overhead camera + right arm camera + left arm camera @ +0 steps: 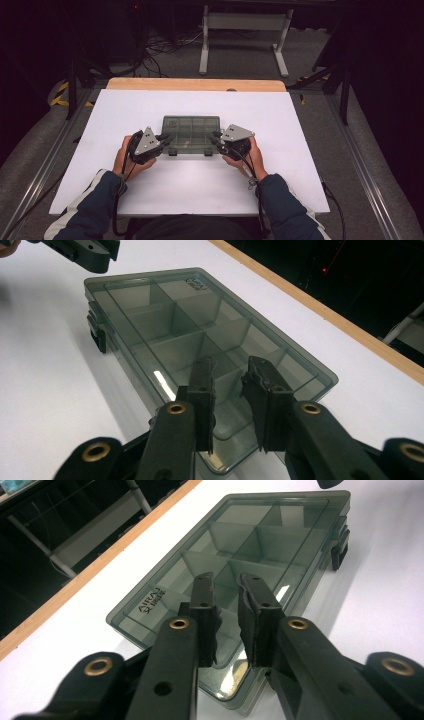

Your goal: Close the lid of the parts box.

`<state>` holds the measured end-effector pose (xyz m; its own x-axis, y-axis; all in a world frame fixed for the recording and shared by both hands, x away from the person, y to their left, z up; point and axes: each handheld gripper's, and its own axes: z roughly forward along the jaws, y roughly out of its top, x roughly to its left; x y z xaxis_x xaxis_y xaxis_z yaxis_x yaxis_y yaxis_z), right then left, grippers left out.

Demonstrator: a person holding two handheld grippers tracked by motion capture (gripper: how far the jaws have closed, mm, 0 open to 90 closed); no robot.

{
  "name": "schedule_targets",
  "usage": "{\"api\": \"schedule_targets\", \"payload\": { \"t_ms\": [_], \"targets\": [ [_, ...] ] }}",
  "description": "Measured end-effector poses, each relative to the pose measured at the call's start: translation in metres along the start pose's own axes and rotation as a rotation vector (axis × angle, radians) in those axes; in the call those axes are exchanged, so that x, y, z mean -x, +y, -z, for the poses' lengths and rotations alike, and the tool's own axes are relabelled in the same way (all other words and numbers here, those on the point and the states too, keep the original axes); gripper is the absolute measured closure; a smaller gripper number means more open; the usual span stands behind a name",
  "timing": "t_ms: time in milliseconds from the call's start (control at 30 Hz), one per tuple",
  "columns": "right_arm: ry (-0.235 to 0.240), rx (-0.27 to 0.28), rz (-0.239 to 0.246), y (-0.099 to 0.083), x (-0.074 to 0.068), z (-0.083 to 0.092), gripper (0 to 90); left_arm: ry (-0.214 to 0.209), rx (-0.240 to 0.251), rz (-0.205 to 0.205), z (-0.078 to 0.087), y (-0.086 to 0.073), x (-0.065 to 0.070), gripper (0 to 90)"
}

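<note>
A smoke-grey clear compartment box (191,134) lies flat in the middle of the white table, lid down, with its two dark latches on the side nearest the person. My left gripper (165,139) is at the box's left end and my right gripper (216,137) at its right end, each held in a hand. In the left gripper view the jaws (227,580) stand a little apart over the box's end (260,535), with nothing between the pads. The right gripper view shows the same: its jaws (231,364) slightly parted above the box (165,310).
The white tabletop (150,190) has free room all around the box. A wooden strip (195,84) runs along its far edge. Beyond it stand a white frame (245,22) and cables on the dark floor. The left gripper (82,250) shows far off in the right gripper view.
</note>
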<state>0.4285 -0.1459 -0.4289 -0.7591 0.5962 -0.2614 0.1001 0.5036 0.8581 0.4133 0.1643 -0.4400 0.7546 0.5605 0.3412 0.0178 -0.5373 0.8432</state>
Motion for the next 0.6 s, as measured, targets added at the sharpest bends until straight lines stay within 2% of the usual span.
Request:
{"api": "schedule_targets", "payload": {
  "t_ms": [467,600],
  "targets": [
    [-0.002,0.026,-0.033,0.0008,0.0022,0.0022,54.0,0.000,0.030,0.003,0.0042,0.0033,0.0008,66.1],
    [-0.005,0.036,-0.037,0.0011,0.0023,0.0028,46.3,-0.002,0.035,0.005,0.0050,0.0037,0.0007,62.4]
  ]
}}
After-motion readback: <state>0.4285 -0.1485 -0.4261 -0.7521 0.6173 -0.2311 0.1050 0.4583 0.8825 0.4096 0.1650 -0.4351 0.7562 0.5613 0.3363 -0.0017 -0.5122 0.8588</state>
